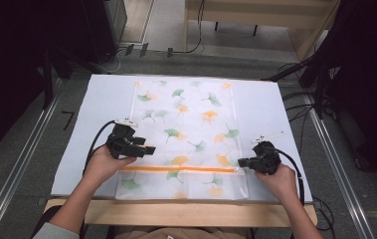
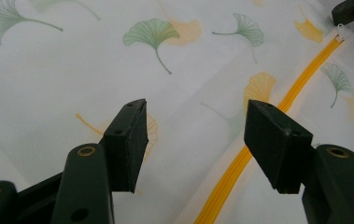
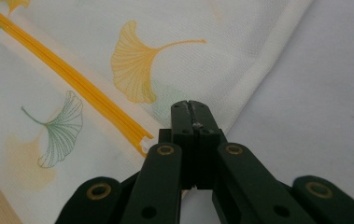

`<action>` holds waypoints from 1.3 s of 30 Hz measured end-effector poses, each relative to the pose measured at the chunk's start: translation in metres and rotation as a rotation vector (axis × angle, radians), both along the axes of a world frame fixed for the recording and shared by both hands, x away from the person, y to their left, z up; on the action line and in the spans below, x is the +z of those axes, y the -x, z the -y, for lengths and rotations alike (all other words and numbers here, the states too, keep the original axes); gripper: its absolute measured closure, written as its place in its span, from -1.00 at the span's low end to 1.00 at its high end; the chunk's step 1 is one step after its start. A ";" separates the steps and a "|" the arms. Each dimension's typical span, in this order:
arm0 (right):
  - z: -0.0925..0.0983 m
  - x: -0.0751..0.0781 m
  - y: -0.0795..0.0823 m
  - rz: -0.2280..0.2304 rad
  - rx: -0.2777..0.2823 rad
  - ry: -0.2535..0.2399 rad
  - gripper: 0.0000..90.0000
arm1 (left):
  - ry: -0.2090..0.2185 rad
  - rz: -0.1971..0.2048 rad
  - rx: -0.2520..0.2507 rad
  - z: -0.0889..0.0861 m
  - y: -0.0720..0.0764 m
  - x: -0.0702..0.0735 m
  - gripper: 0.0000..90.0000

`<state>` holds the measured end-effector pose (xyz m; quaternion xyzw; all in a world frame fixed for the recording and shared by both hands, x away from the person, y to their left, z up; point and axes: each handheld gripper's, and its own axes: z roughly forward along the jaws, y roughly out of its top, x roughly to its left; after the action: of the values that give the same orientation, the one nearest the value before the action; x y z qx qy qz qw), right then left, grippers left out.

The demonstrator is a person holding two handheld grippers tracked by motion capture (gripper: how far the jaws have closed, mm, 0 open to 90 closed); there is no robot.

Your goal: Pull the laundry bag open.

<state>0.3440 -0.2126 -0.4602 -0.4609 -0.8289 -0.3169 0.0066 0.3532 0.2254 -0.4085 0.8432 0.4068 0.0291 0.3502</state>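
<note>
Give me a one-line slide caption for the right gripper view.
Right gripper, jaws shut, at the end of the orange zipper on a ginkgo-print fabric bag.

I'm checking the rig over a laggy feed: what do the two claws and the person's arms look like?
Both the left claw and the right claw are black, with flat rectangular pads on arms fastened with brass-ringed rivets. A black cable trails from each, and a pale plate sits on top. The left arm wears a grey sleeve.

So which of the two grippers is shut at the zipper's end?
The right gripper, jaws pressed together at the orange zipper end by the bag's edge. The left gripper hovers open over the fabric.
</note>
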 end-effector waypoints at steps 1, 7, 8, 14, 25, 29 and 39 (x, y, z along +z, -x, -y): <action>0.000 0.000 0.001 0.001 0.000 -0.001 1.00 | 0.001 -0.003 -0.006 0.002 -0.001 0.000 -0.11; -0.006 0.002 0.004 0.000 0.024 -0.019 1.00 | 0.025 0.001 -0.017 0.005 -0.002 0.000 -0.04; -0.008 0.001 0.004 0.003 0.030 -0.016 1.00 | 0.030 -0.002 -0.020 0.006 -0.003 0.000 -0.02; -0.013 0.002 0.004 0.020 0.024 0.016 1.00 | 0.020 -0.010 -0.033 0.011 -0.005 -0.002 0.02; -0.025 -0.001 0.007 -0.014 0.073 -0.001 1.00 | 0.019 -0.036 -0.036 0.015 -0.007 -0.003 -0.10; -0.027 0.005 0.012 0.014 0.068 0.008 1.00 | 0.038 -0.030 -0.040 0.017 -0.005 -0.001 -0.12; -0.005 0.017 0.023 0.066 -0.031 0.035 0.90 | 0.043 -0.014 -0.065 0.025 -0.001 0.001 -0.10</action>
<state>0.3207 -0.2080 -0.4428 -0.4629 -0.8269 -0.3176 -0.0339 0.3545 0.1999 -0.4078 0.8484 0.3823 0.0033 0.3662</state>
